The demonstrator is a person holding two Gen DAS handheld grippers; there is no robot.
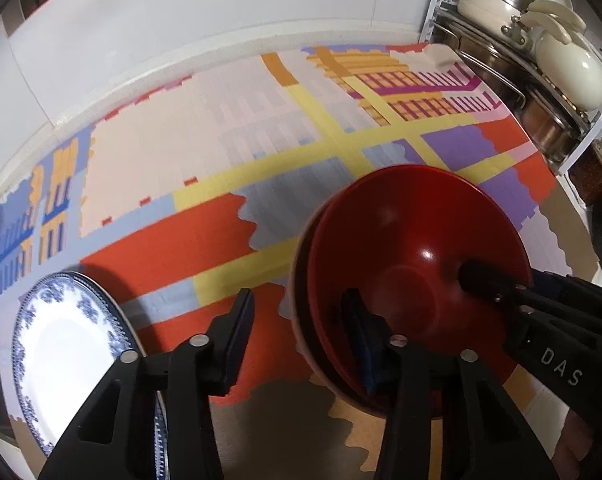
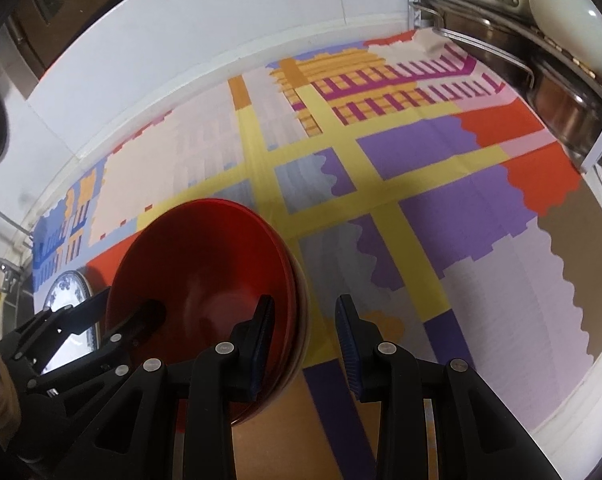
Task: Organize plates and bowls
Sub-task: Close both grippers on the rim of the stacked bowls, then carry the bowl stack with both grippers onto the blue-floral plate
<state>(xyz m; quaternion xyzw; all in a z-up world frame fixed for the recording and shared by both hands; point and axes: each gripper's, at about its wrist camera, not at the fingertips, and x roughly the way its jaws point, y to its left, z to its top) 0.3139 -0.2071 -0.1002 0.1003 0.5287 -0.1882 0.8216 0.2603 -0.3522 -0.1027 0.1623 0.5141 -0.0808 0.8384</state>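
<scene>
Red bowls, nested as a stack with at least two rims showing, sat tilted over the colourful patterned mat, right-of-centre in the left wrist view and lower-left in the right wrist view. Left gripper straddled the stack's near rim: one finger inside the bowl, the other outside over the mat, jaws part open, could not tell whether the pads pressed the rim. Right gripper likewise straddled the opposite rim, one finger inside the bowl and one outside, jaws partly open; grip unclear too. Each view caught the other gripper reaching into the bowl: the right one at the right edge of the left wrist view, the left one at the lower left of the right wrist view. Blue-and-white plate lay on the mat just left of the bowls, partly behind the left gripper's body; in the right wrist view only a sliver showed behind the left gripper. Rack with steel pots and cream lids stood at the mat's far right corner, well apart from the bowls. Right wrist view showed more bare mat to the right and the white counter edge; a wire frame sat at its left margin.
</scene>
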